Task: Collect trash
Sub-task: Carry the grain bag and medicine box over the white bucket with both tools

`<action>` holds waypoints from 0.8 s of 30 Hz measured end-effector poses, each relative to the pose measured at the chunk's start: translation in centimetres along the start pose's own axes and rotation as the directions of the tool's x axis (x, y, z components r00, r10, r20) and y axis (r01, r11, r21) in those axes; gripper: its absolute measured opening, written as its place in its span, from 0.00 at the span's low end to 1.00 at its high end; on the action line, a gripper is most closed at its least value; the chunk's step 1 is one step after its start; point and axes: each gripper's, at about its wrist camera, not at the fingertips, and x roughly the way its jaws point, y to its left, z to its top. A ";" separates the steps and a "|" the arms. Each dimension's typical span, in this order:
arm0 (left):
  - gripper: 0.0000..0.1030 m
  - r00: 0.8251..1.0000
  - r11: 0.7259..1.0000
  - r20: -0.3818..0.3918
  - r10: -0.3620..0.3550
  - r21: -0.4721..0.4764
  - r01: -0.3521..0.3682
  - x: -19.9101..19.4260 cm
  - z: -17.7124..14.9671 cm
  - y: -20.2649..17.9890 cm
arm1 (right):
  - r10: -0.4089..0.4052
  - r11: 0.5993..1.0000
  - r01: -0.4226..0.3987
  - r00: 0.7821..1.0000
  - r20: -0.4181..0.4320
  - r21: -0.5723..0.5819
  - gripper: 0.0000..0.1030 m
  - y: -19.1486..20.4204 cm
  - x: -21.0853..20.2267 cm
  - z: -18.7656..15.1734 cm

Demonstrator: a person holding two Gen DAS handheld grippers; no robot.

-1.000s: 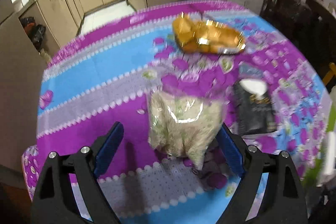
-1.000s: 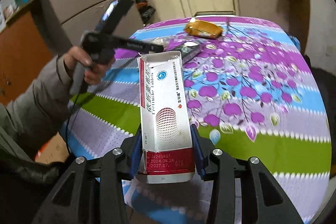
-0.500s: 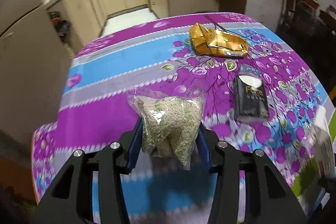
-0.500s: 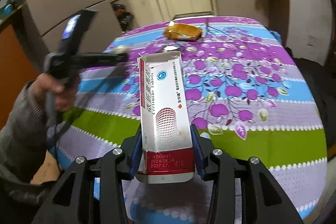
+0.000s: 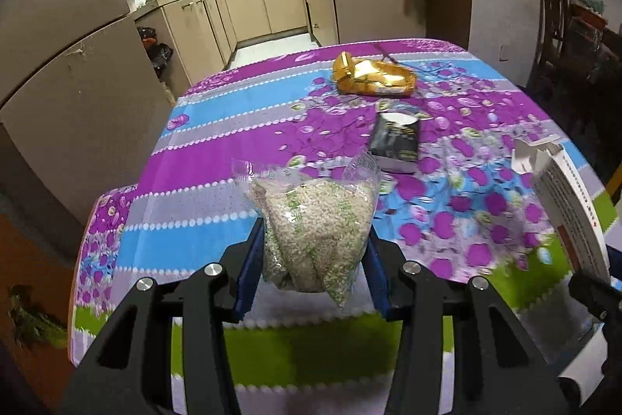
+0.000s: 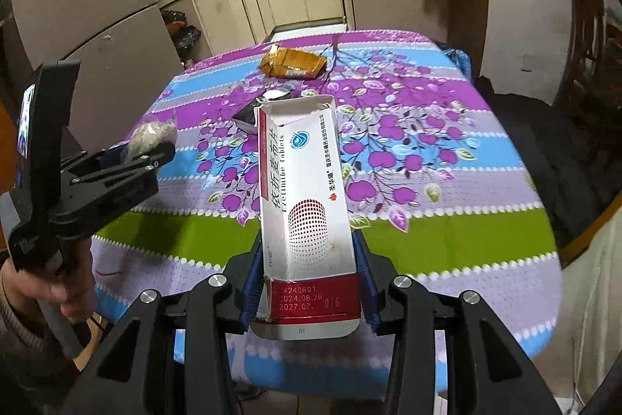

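Blue-padded left gripper (image 5: 314,251) newly closed on grain bag (image 5: 315,232); right gripper (image 6: 307,267) clamping tablet box (image 6: 303,189).

My left tool (image 5: 313,259) has just closed on a clear bag of pale grains (image 5: 315,220), held above the bench (image 5: 202,158). Beyond lie a gold wrapper (image 5: 373,78) and what looks like a black packet (image 5: 394,139).

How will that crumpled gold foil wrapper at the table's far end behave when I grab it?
The crumpled gold foil wrapper looks empty and flattened, so probably very light. Its creased foil should crush under the fingers rather than hold shape. Its glossy surface may slip.
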 end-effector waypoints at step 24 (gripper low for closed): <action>0.43 0.992 0.975 0.070 -0.102 0.207 0.085 -6.0 -1.4 -12.5 | -0.119 0.982 0.099 0.986 0.115 0.160 0.42 -8.0 -10.2 -5.0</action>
